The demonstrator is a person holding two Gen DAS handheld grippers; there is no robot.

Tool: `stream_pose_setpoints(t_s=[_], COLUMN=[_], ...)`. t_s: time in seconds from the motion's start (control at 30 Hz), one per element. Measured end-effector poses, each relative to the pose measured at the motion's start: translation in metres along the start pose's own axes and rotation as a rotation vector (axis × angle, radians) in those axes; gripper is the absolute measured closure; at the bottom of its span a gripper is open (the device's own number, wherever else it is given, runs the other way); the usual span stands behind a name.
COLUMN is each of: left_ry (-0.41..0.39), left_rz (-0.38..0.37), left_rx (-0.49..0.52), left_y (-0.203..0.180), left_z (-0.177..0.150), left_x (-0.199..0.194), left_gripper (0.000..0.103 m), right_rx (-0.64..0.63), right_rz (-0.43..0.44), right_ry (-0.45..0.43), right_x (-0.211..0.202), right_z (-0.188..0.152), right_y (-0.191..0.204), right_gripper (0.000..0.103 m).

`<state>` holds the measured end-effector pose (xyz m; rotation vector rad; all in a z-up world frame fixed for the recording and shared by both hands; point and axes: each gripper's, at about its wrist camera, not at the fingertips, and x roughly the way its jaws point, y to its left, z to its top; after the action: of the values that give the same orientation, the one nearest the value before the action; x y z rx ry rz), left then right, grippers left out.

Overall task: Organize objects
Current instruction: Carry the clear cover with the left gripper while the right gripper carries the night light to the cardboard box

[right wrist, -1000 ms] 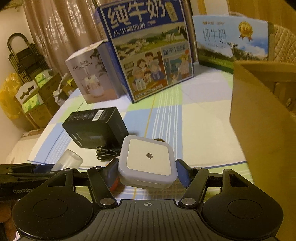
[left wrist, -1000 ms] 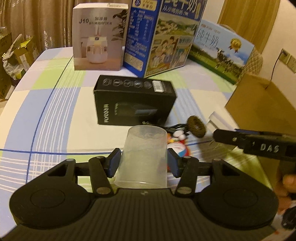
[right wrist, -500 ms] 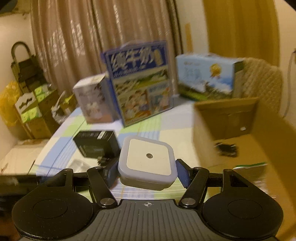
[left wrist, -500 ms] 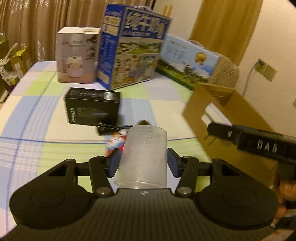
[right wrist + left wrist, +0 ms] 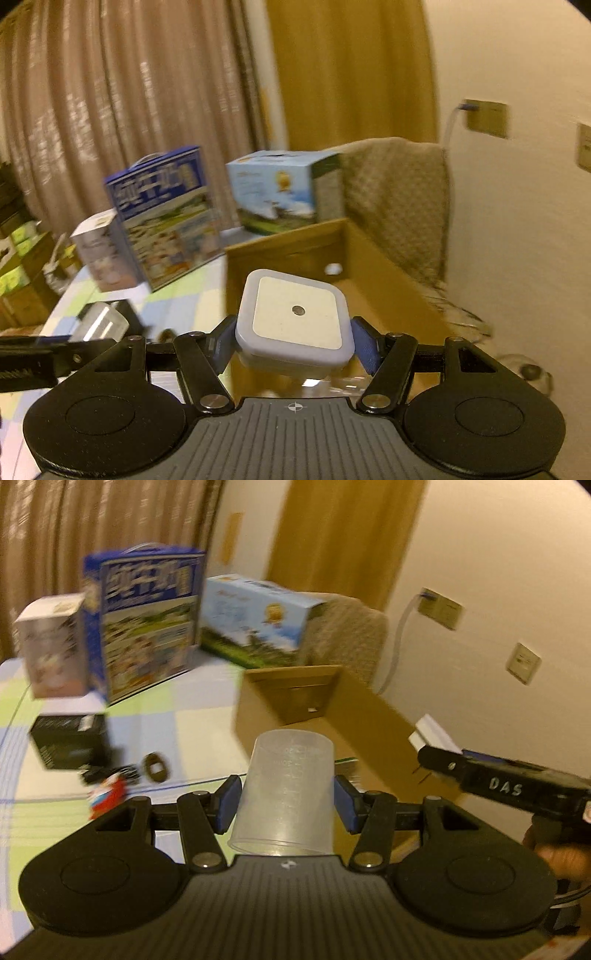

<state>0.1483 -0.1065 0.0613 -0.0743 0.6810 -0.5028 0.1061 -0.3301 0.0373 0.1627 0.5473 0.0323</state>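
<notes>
Both tools have swung to the right and risen since a second ago: the black box that was just ahead of the left one is now far off to the left, and the open cardboard box (image 5: 354, 716) fills the middle of both views.

The left tool (image 5: 287, 805) holds a clear plastic cup (image 5: 288, 790) between its blue pads, with the open mouth toward the camera and the bottom pointing forward. The cup is in the air, in front of the near wall of the cardboard box and not yet over its opening. The right tool (image 5: 294, 341) grips a square white night light (image 5: 293, 317) by two opposite sides, flat face up, and it hangs at the near edge of the same box (image 5: 373, 280). I judge that both things are being carried to this box to be stored, and that the side grips keep them steady on the way.

In the left view the right tool (image 5: 509, 786) reaches forward from the right, with the person's hand (image 5: 561, 853) on its handle.

On the checkered surface (image 5: 199, 716) stay the black box (image 5: 68, 738), a small red and white toy (image 5: 109, 797), a brown ring (image 5: 157, 768) and black cables. Behind them stand a white carton (image 5: 51, 646) and two milk cartons (image 5: 147, 627). The pictures are blurred by motion.
</notes>
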Motion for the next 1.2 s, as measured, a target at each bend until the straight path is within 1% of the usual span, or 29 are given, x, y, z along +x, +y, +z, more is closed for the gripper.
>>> stream_pose_setpoints(t_s=[0.2, 0.4, 0.63, 0.77, 0.8, 0.83, 0.87, 1.03, 1.2], left_ry=[0.020, 0.052, 0.080, 0.092, 0.093, 0.089, 0.086, 0.064, 0.055], left_rz=[-0.035, -0.035, -0.027, -0.032, -0.030, -0.024, -0.015, -0.001, 0.024], left_rx=[0.069, 0.125, 0.135, 0.143, 0.141, 0.139, 0.141, 0.142, 0.116], left_y=[-0.053, -0.082, -0.088, -0.090, -0.092, -0.092, -0.092, -0.083, -0.066], left_z=[0.013, 0.020, 0.025, 0.028, 0.028, 0.029, 0.030, 0.031, 0.028], left_x=[0.020, 0.046, 0.075, 0.089, 0.093, 0.096, 0.098, 0.090, 0.075], left_gripper=[0.054, 0.054, 0.054, 0.053, 0.050, 0.037, 0.037, 0.037, 0.037], right_rx=[0.058, 0.099, 0.126, 0.144, 0.147, 0.149, 0.149, 0.153, 0.154], right_rz=[-0.017, -0.017, -0.021, -0.020, -0.020, -0.018, -0.016, -0.009, 0.010], right_ry=[-0.034, -0.015, -0.008, -0.006, -0.005, -0.005, -0.006, -0.005, 0.001], right_x=[-0.010, -0.004, 0.007, 0.012, 0.013, 0.013, 0.013, 0.013, 0.014], right_z=[0.011, 0.011, 0.009, 0.009, 0.009, 0.009, 0.009, 0.007, 0.007], right_y=[-0.037, -0.062, -0.080, -0.085, -0.085, -0.085, -0.085, -0.086, -0.082], right_gripper=[0.041, 0.041, 0.041, 0.041, 0.041, 0.041, 0.041, 0.041, 0.041])
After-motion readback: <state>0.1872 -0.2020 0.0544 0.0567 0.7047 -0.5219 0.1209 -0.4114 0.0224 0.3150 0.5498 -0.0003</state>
